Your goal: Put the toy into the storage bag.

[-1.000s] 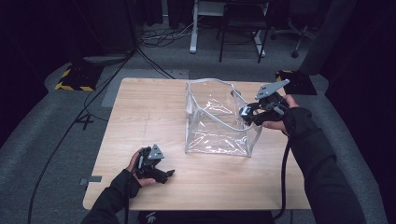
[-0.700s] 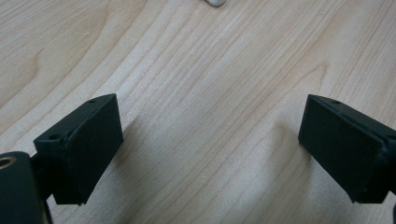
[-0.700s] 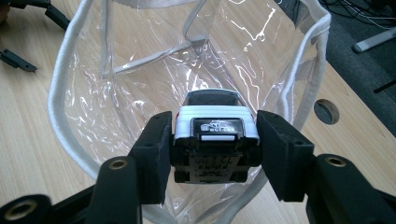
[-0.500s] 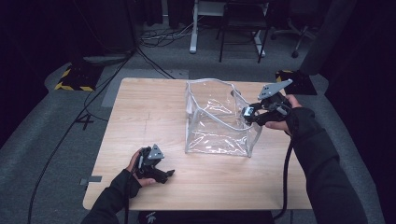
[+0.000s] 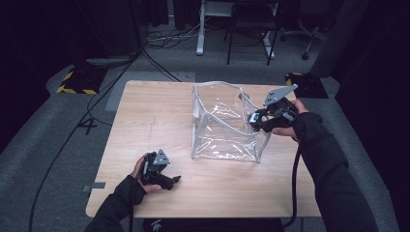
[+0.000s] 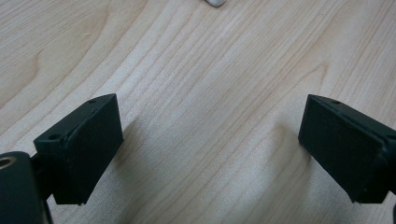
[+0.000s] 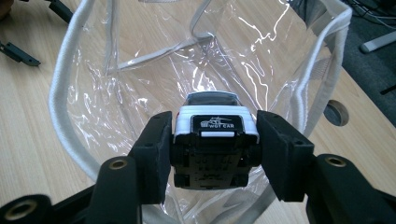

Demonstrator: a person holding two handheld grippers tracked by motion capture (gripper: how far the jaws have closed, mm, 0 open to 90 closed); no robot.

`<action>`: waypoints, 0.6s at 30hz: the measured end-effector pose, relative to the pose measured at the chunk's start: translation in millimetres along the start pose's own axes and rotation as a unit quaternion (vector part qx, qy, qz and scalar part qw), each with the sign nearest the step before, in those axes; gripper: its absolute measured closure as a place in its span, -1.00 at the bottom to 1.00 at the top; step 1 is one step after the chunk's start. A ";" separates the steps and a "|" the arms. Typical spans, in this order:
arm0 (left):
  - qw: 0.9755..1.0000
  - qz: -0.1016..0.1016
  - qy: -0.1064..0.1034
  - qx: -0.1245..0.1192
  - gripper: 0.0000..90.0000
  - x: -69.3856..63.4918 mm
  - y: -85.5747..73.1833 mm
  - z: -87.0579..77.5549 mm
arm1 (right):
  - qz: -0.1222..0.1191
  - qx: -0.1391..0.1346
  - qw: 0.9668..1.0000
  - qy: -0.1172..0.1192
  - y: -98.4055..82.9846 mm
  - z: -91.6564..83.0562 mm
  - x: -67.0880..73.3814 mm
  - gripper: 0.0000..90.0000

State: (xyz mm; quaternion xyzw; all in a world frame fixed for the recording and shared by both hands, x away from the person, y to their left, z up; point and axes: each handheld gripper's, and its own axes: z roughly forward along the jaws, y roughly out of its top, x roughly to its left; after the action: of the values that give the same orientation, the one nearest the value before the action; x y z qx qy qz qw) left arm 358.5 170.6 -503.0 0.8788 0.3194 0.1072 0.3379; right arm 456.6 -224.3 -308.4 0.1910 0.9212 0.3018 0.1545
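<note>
You get the table point(image 5: 145, 121) from above your side looking forward and down, the left gripper view close over bare tabletop, and the right gripper view close at the clear bag point(image 7: 93, 93), which the high view shares.

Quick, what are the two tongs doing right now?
Left tongs: open, holding nothing, over the wooden table.
Right tongs: closed on a white toy car, above the clear bag.

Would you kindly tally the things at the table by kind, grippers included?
Grippers: 2, the left gripper open on the table, the right gripper shut on the toy car.
Clear bags: 1
Toy cars: 1
Total: 4
</note>
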 end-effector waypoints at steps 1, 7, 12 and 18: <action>1.000 0.000 0.000 0.000 -0.85 0.0 0.0 0.0 | 0.000 0.000 1.000 0.000 0.0 0.0 0.0 0.06; 1.000 0.000 0.000 0.000 -0.85 0.0 0.0 0.0 | 0.003 0.007 1.000 0.003 -1.1 4.6 -0.8 0.05; 1.000 0.000 0.001 -0.001 -0.85 0.0 0.0 0.1 | 0.006 0.000 1.000 0.005 -1.3 5.6 -0.4 0.09; 1.000 0.000 0.002 -0.001 -0.85 0.0 0.1 -0.1 | 0.009 -0.001 1.000 0.006 -3.0 8.0 -0.1 0.13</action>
State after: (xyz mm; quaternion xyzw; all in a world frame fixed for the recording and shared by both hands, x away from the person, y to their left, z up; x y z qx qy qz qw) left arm 358.5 170.6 -502.8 0.8783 0.3202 0.1096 0.3377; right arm 459.1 -222.6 -316.4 0.1973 0.9200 0.3053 0.1464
